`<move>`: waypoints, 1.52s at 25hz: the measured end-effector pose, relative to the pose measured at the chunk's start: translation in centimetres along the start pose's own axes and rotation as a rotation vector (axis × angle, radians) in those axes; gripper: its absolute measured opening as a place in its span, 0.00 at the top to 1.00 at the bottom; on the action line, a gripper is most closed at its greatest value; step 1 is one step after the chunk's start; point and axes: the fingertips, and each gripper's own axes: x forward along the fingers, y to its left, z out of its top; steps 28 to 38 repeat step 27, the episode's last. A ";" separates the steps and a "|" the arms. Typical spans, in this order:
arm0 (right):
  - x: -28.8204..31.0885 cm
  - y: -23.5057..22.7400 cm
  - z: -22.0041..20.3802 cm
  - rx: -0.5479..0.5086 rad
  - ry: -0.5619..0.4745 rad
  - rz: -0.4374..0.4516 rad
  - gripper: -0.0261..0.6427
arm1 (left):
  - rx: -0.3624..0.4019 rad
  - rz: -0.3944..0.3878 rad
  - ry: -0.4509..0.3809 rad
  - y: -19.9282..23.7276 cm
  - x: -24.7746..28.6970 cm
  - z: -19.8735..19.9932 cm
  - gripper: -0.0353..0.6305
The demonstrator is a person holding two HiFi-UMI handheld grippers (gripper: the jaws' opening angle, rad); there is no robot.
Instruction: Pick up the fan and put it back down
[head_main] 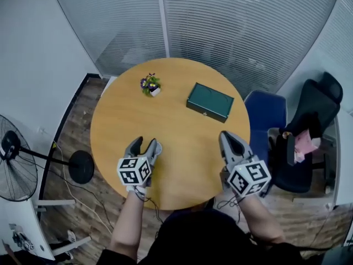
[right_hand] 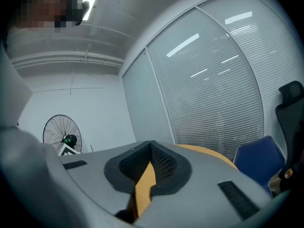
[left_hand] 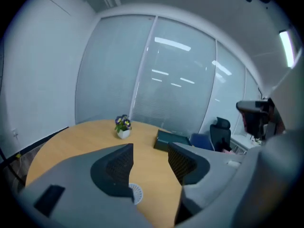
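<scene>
Above the near edge of the smooth round wooden bench [head_main: 182, 139], the left tool [head_main: 144, 147] stands half-wide with nothing between its mesh-textured pads, and the right tool [head_main: 229, 141] is closed tight and empty. The fan [head_main: 10, 143] stands on the floor, well off to the left. Its thin black pole [head_main: 47, 158] looks a surer grip than the springy wire guard [head_main: 22, 181]. Farther back lie a hard green box [head_main: 209, 101] and small potted flowers [head_main: 150, 85].

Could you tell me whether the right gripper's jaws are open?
No, the right gripper shows its jaws touching at the tips, nothing between them.
</scene>
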 end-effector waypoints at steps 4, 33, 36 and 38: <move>0.2 0.8 0.8 -0.011 -0.011 0.061 0.95 | 0.027 -0.050 -0.148 -4.4 -2.9 6.0 0.63; -1.8 4.4 6.0 -0.121 -0.119 0.239 0.95 | 0.290 -0.030 -0.451 -17.0 -13.0 16.1 0.70; -1.8 4.4 6.0 -0.121 -0.119 0.239 0.95 | 0.290 -0.030 -0.451 -17.0 -13.0 16.1 0.70; -1.8 4.4 6.0 -0.121 -0.119 0.239 0.95 | 0.290 -0.030 -0.451 -17.0 -13.0 16.1 0.70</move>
